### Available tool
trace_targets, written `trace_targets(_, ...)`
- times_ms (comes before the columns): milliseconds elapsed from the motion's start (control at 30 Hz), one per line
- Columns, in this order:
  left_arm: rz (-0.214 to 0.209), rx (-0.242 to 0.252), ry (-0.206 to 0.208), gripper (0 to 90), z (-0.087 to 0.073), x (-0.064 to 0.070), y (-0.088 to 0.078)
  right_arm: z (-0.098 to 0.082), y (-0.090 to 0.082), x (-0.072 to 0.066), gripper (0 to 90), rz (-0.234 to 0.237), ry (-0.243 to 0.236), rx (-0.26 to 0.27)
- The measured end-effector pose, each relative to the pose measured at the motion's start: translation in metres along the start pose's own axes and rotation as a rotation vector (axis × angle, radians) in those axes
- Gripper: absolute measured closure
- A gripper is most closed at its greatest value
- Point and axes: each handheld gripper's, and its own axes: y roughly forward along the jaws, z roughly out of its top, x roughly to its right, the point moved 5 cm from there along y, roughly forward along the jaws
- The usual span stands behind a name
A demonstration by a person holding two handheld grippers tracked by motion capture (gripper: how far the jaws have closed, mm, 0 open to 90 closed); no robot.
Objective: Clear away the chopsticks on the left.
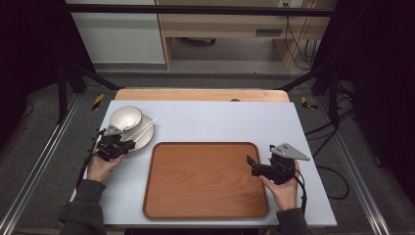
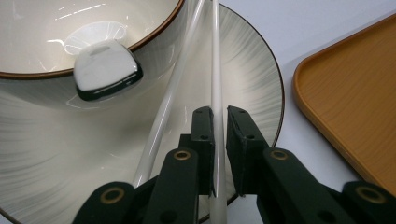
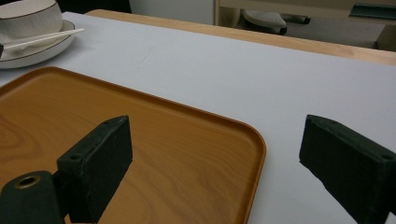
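Currently logged — left gripper [image 2: 219, 122] clamped on one white chopstick [image 2: 216, 70] lying across the plate [image 2: 254, 70] beside the bowl [image 2: 56, 42]; right gripper [image 3: 215, 154] apart over the tray [image 3: 187, 154] edge. We judged the lift not yet done — second chopstick [image 2: 170, 98] untouched.

I'm working in what looks like a lab set up for recording, not a home. My table [image 1: 205, 122] has a plain pale sheet over its wooden top and stands inside a black metal frame [image 1: 195, 10], with rails [image 1: 34, 161] on the grey carpet on both sides. Loose cables [image 1: 296, 39] hang by bare wooden furniture [image 1: 220, 24] behind it.
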Motion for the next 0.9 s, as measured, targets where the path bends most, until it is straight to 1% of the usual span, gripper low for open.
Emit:
trace_targets(33, -0.007, -0.003, -0.006, 83.4, 0.000, 0.000, 0.000, 0.000, 0.000, 0.000, 9.5, 0.000, 0.001, 0.000)
trace_targets(233, -0.009, -0.007, -0.005, 84.2, 0.000, 0.003, -0.001, 0.000, 0.000, 0.000, 9.5, 0.001, 0.000, 0.002)
trace_targets(300, -0.009, -0.004, 0.003, 84.3, 0.000, 0.004, -0.003, 0.000, -0.001, 0.000, 9.4, 0.002, 0.004, 0.003)
trace_targets(400, -0.022, 0.014, -0.005, 84.4, 0.001, 0.007, -0.008, 0.001, -0.002, 0.001, 9.3, 0.000, 0.003, 0.007)
trace_targets(467, -0.011, 0.026, -0.010, 84.5, 0.003, 0.008, -0.012, 0.001, -0.003, 0.001, 9.2, -0.001, 0.003, 0.007)
trace_targets(533, -0.010, 0.043, -0.024, 84.6, 0.005, 0.011, -0.017, 0.001, -0.003, 0.002, 9.2, 0.000, 0.004, 0.009)
trace_targets(600, -0.004, 0.051, -0.021, 84.6, 0.007, 0.013, -0.022, 0.002, -0.004, 0.002, 9.2, -0.001, 0.002, 0.012)
trace_targets(667, 0.003, 0.066, -0.026, 84.6, 0.008, 0.016, -0.026, 0.002, -0.005, 0.002, 9.1, -0.002, 0.003, 0.014)
trace_targets(800, 0.016, 0.078, -0.026, 84.6, 0.010, 0.025, -0.034, 0.003, -0.007, 0.002, 8.9, -0.002, 0.007, 0.020)
trace_targets(900, 0.024, 0.100, -0.038, 84.6, 0.012, 0.033, -0.042, 0.004, -0.007, 0.003, 8.4, -0.002, 0.008, 0.024)
